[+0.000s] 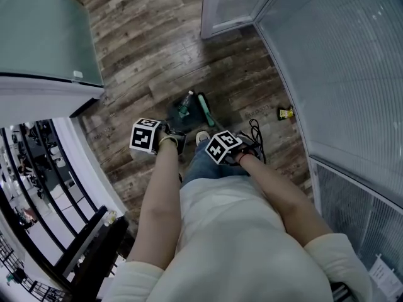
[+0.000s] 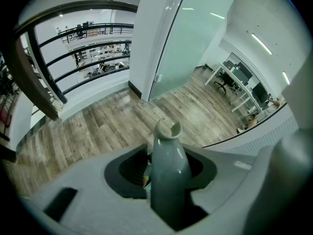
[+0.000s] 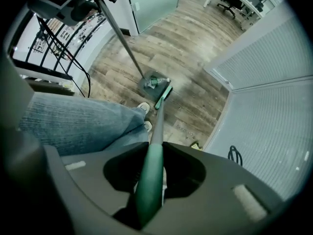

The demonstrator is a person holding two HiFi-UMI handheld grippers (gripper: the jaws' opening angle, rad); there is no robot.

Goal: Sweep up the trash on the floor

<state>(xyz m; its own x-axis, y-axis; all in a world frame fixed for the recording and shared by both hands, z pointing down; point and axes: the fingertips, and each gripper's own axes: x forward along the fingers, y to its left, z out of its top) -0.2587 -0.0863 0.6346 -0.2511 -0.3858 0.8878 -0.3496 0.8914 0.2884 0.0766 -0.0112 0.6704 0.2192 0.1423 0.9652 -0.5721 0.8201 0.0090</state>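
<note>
The person's pale-sleeved forearms (image 1: pixel 164 194) filled the bottom of the head view, each ending in a gripper. The left gripper (image 2: pixel 167 180) was clenched round the grey dustpan handle (image 2: pixel 168 153), whose hooked top stood up just past the jaws. The right gripper (image 3: pixel 149 182) was clamped on the green broom handle (image 3: pixel 152 155), which ran down to the broom head (image 3: pixel 164 95) on the wood floor (image 1: pixel 145 55). The dustpan (image 1: pixel 176 114) sat on the boards just ahead of a white shoe (image 1: pixel 202 137), with a clear bottle (image 1: pixel 185 103) already lying in it and the broom head just beside its right edge. One piece of trash showed outside the pan: a small yellow scrap (image 1: pixel 286 113), well off to the right and close against the ribbed glass wall (image 1: pixel 340 74). A loop of black cable (image 1: pixel 257 134) showed near the right gripper; whether it lay on the floor or hung from the gripper could not be told. The step in hand looked like gathering that last scrap. To do it well, the broom would likely need lifting clear of the pan and setting down on the wall side of the scrap. It could then be drawn towards the pan in short, low strokes, so that a light wrapper slid rather than flicked away. The pan's lip ought to sit flat on the floor, held level enough that the bottle did not roll out, and the bristles should pass clear of the cable.
</note>
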